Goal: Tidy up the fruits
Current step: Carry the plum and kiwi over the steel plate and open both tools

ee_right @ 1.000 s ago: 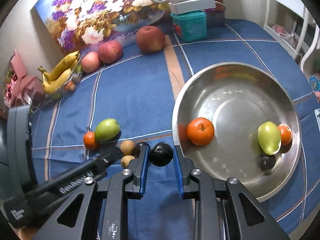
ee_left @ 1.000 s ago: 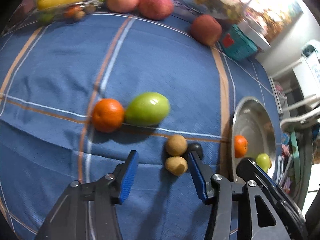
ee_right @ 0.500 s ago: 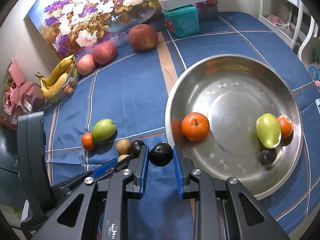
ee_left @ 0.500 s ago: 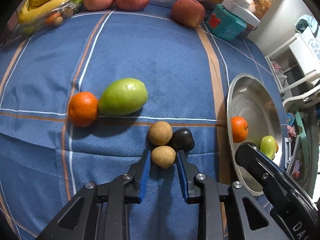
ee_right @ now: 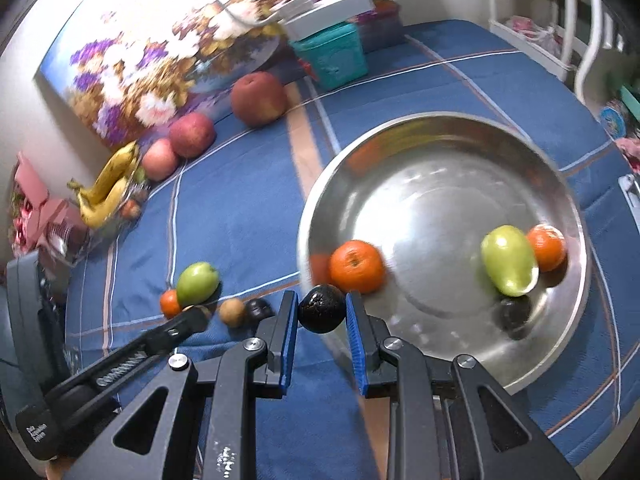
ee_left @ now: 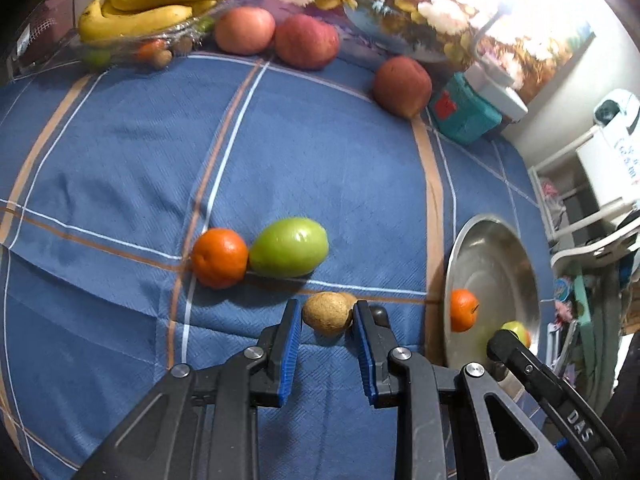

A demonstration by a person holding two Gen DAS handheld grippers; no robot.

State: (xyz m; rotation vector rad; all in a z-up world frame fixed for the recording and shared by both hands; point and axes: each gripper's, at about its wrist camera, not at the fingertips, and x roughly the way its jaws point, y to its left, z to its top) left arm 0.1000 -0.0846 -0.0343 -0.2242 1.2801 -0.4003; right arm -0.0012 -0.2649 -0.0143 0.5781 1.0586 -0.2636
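The left gripper point(ee_left: 327, 314) has its blue pads point(ee_left: 291, 332) closed on a small brown fruit point(ee_left: 327, 313), the right pad touching it and the left one just beside it; whether the fruit is lifted off the blue cloth point(ee_left: 320, 168) cannot be told. A second brown fruit point(ee_left: 349, 299) peeks out behind it, mostly hidden in this view. The right wrist view shows that one whole point(ee_right: 232, 311), lying on the cloth with a small dark fruit point(ee_right: 257, 309) touching it, while the left gripper's tip there hides what it holds.

The right gripper point(ee_right: 322, 309) is clamped on a dark, rough-skinned fruit point(ee_right: 321, 308), held at the near rim of the steel bowl point(ee_right: 440, 168). The left view shows only the back of this gripper and not the dark fruit.

In the bowl, the right view shows an orange point(ee_right: 356, 266) near the left wall, and at the far right a green fruit point(ee_right: 509, 260) touching another orange point(ee_right: 546, 247), with a dark fruit point(ee_right: 514, 316) just in front of them. The left view catches only the first orange and a sliver of the green one.

On the cloth beyond the left gripper, an orange point(ee_left: 219, 258) and a green fruit point(ee_left: 289, 246) lie touching. Along the far edge sit three red apples point(ee_left: 307, 41), bananas point(ee_left: 160, 4) on a clear tray, and a teal box point(ee_left: 464, 114) before a flower painting point(ee_right: 168, 52).
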